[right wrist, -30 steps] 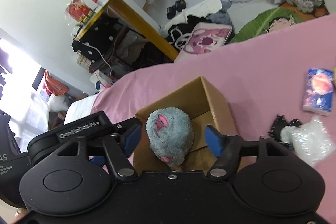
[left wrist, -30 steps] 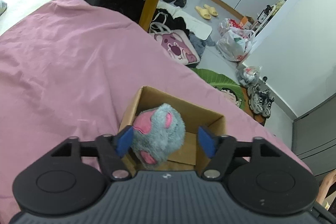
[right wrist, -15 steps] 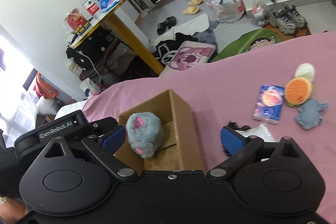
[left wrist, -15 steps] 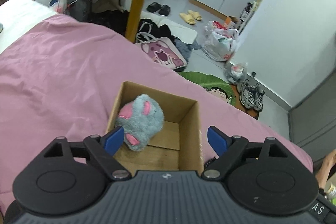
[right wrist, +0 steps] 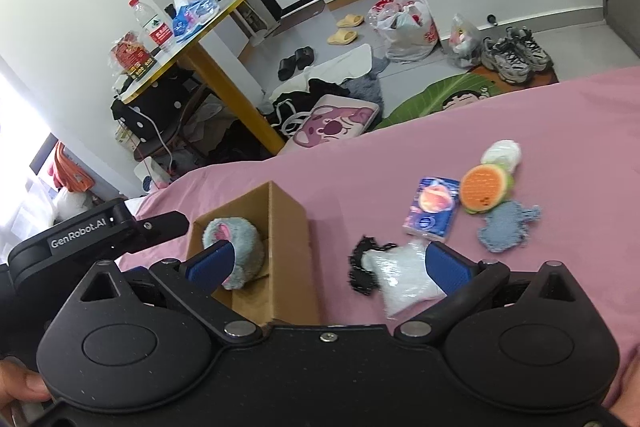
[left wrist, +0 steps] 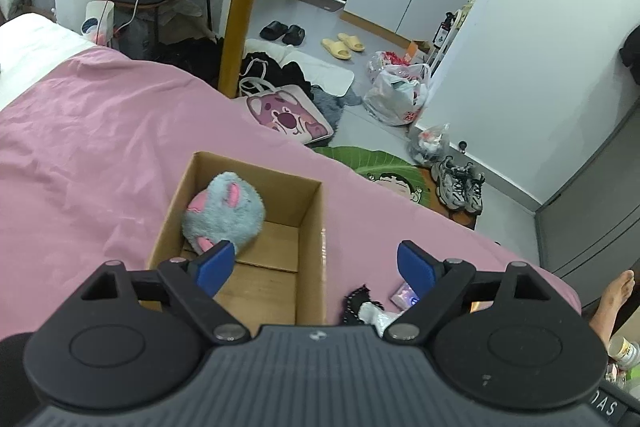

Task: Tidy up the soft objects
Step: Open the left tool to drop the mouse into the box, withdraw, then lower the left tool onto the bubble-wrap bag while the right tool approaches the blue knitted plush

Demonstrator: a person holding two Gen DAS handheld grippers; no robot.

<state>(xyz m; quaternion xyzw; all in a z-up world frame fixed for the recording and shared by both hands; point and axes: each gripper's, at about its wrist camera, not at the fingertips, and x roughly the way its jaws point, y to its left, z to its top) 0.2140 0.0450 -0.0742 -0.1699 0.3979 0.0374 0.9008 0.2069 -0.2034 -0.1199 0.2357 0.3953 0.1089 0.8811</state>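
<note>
Grey plush toy (left wrist: 224, 213) inside open cardboard box (left wrist: 312, 227) on pink bedspread (left wrist: 80, 155)

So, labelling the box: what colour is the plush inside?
Grey-blue plush with pink patches; left wrist view.

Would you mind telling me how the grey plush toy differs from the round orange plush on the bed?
The grey plush toy lies inside the cardboard box, while the round orange plush lies loose on the pink bedcover. The grey plush toy is shaggy, grey with pink patches; the round orange plush shows a flat orange face with a green rim. The grey plush toy looks bulkier. Both are soft toys, and neither is held by a gripper.
</note>
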